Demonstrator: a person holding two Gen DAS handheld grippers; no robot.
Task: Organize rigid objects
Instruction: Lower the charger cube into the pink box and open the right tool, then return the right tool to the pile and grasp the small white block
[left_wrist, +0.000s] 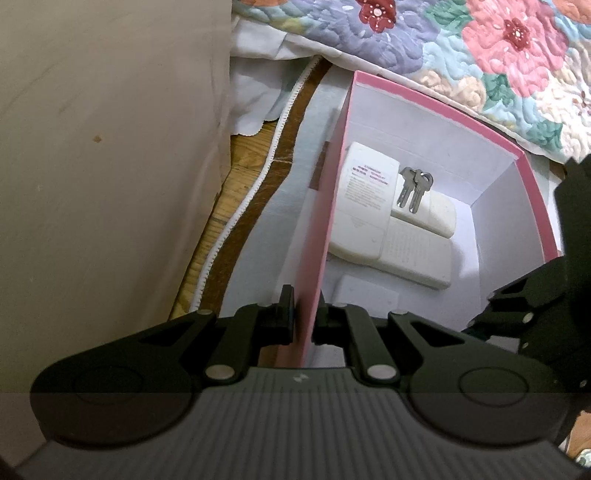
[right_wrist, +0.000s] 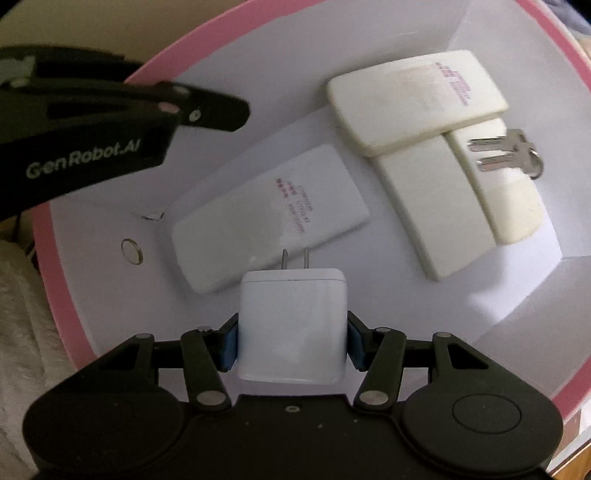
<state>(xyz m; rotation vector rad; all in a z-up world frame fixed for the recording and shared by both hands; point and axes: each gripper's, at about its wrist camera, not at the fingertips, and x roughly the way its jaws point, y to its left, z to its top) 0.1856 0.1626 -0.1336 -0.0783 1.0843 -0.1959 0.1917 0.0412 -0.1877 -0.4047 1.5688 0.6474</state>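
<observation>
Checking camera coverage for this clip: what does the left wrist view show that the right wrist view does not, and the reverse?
Only the left wrist view: the left tongs shut on the pink box's side wall, the wooden floor and the floral quilt.

Only the right wrist view: the right tongs shut on a white charger, prongs pointing into the box, plus a fourth white remote lying apart.

Both: the box interior, three stacked white remotes and the keys on them.
</observation>
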